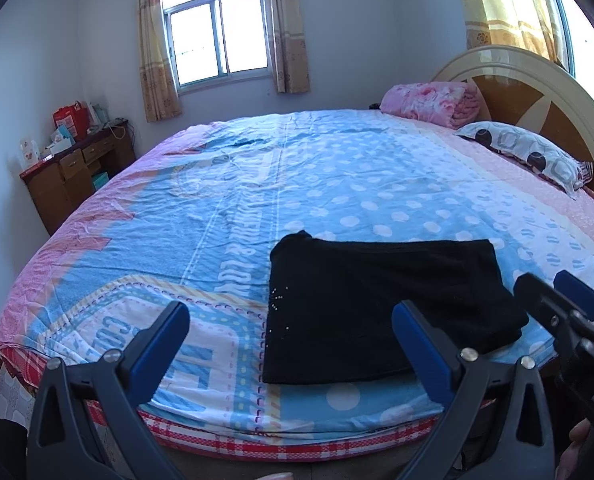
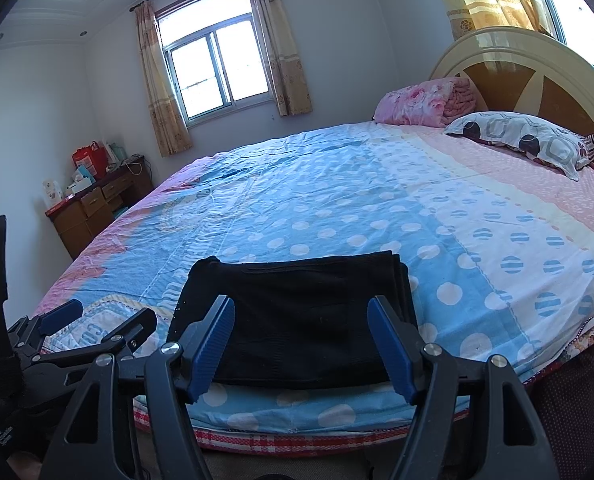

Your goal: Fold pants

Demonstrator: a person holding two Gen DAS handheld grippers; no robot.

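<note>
The black pants (image 1: 377, 308) lie folded into a compact stack at the near edge of the bed (image 1: 337, 168), so the left gripper (image 1: 293, 344) and right gripper (image 2: 301, 344) hang back from the pants with jaws spread wide, holding nothing.

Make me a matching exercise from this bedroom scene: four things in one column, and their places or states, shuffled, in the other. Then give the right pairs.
Things:
1. black pants
2. pink blanket
3. patterned pillow
4. left gripper

Places or states:
A. rolled up in the far corner of the bed, by the headboard
B. folded flat near the bed's front edge
C. jaws open, holding nothing
D. lying against the headboard, nearer than the blanket

Pairs: 1-B, 2-A, 3-D, 4-C
</note>
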